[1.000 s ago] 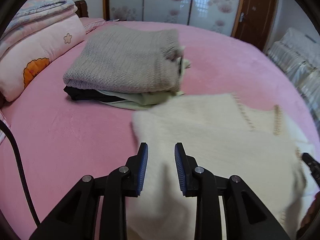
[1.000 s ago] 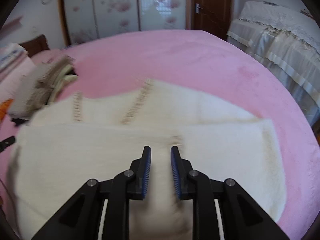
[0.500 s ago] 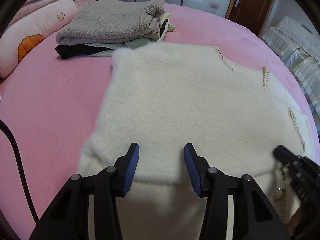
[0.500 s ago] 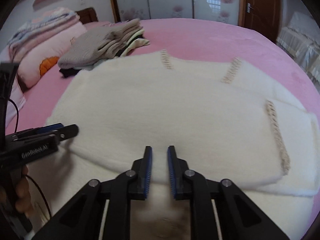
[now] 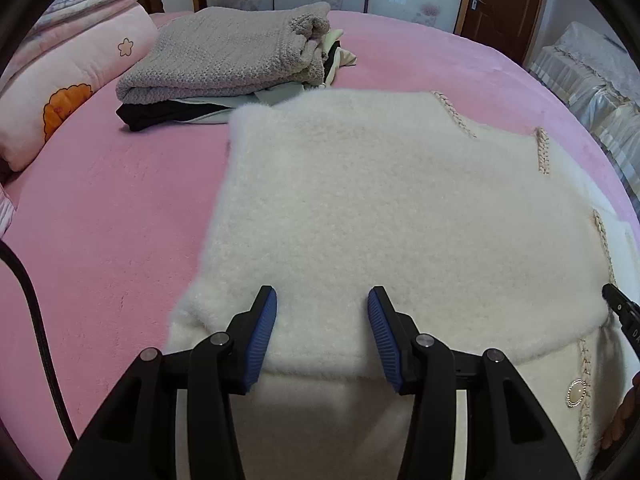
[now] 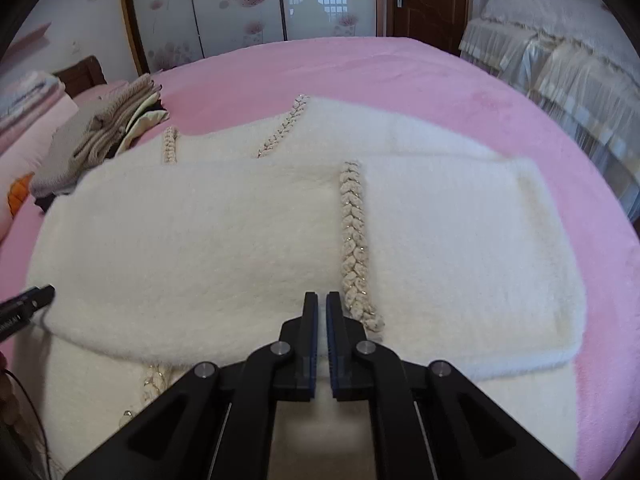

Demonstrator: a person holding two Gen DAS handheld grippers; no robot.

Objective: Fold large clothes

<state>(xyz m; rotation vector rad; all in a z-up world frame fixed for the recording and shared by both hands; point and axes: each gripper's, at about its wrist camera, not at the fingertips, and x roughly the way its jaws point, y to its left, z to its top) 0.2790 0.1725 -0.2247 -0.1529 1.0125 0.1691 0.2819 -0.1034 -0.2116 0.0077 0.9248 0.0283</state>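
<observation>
A large fluffy cream cardigan (image 5: 380,208) with braided trim lies on the pink bed, its upper layer folded over towards me. It fills the right wrist view (image 6: 224,240) too. My left gripper (image 5: 322,306) is open and empty, its pads hovering over the folded edge near the garment's left side. My right gripper (image 6: 322,304) is shut with nothing visibly between the pads, just above the folded edge beside a braided trim strip (image 6: 354,240). The tip of the right gripper shows at the right edge of the left wrist view (image 5: 622,310).
A stack of folded clothes (image 5: 228,60), grey knit on top, sits at the bed's far left beside the cardigan; it also shows in the right wrist view (image 6: 96,140). Pink pillows and bedding (image 5: 68,84) lie left. A covered sofa (image 6: 560,60) stands right of the bed.
The cardigan's far part has been folded over towards me and laid down. My left gripper opened wider and let go. My right gripper closed tighter and shifted beside the braid.
</observation>
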